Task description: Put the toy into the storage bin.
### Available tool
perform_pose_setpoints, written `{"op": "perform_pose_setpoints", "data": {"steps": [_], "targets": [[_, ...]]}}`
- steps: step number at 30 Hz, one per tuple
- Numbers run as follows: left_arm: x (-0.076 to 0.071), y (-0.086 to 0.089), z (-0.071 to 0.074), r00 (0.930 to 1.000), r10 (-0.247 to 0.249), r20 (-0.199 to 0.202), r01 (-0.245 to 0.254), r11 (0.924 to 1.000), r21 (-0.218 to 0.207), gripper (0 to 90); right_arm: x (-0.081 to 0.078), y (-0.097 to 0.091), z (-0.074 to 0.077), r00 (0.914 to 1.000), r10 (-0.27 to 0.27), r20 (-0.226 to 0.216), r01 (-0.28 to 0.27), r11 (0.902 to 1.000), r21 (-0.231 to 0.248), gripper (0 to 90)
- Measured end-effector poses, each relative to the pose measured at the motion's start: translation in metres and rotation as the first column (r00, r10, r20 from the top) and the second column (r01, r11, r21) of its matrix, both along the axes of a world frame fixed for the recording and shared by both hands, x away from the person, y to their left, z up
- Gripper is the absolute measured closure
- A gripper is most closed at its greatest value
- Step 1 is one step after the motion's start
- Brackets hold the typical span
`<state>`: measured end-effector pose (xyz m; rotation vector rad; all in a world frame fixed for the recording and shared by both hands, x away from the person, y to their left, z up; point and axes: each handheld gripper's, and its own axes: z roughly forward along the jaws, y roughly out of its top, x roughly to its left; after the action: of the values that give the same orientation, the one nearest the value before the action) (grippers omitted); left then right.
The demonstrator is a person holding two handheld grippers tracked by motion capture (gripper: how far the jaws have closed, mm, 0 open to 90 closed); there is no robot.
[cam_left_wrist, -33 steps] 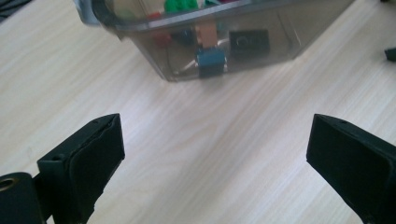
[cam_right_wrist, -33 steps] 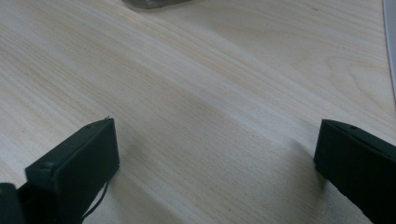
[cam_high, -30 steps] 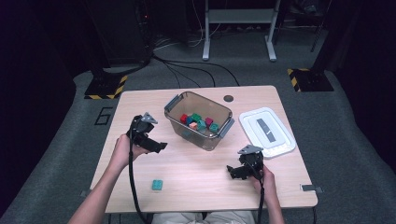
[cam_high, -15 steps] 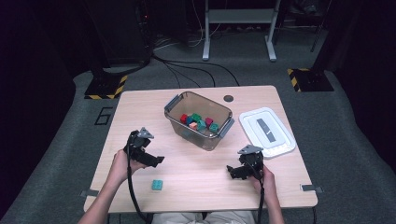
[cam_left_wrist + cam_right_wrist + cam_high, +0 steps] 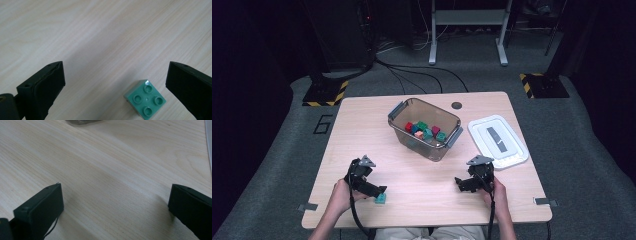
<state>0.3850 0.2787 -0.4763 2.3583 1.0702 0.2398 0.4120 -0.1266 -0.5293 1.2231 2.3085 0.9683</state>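
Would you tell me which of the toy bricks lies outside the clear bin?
The teal four-stud brick near the table's front edge, between the left gripper's open jaws; the others lie in the bin.

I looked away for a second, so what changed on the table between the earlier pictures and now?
The left gripper moved from beside the bin toward the person, down to the teal brick. Its jaws stand open with the brick between them, not yet gripped. The right gripper, open, the brick, the bin and the lid stayed put.
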Motion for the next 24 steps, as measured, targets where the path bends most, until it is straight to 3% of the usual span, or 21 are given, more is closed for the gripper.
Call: {"op": "perform_pose_setpoints", "data": {"steps": [6,14,21,24], "targets": [[-0.013,-0.003,-0.016,0.9986,-0.029,-0.044,0.029,0.9996,0.003,2.4,0.000,0.000,0.000,1.0000,0.000,0.000,0.000,1.0000,0.000,0.0],[-0.024,-0.005,-0.024,0.9975,-0.044,-0.056,0.045,0.9987,0.022,8.4,0.000,0.000,0.000,1.0000,0.003,0.000,-0.003,1.0000,-0.001,0.0],[-0.029,-0.009,-0.027,0.9974,-0.066,-0.029,0.067,0.9973,0.030,22.0,0.000,0.000,0.000,1.0000,0.001,0.000,-0.001,1.0000,0.000,0.0],[-0.029,-0.009,-0.026,0.9973,-0.070,-0.022,0.070,0.9971,0.029,34.6,0.000,0.000,0.000,1.0000,0.001,0.000,-0.001,1.0000,0.000,0.0]]}}
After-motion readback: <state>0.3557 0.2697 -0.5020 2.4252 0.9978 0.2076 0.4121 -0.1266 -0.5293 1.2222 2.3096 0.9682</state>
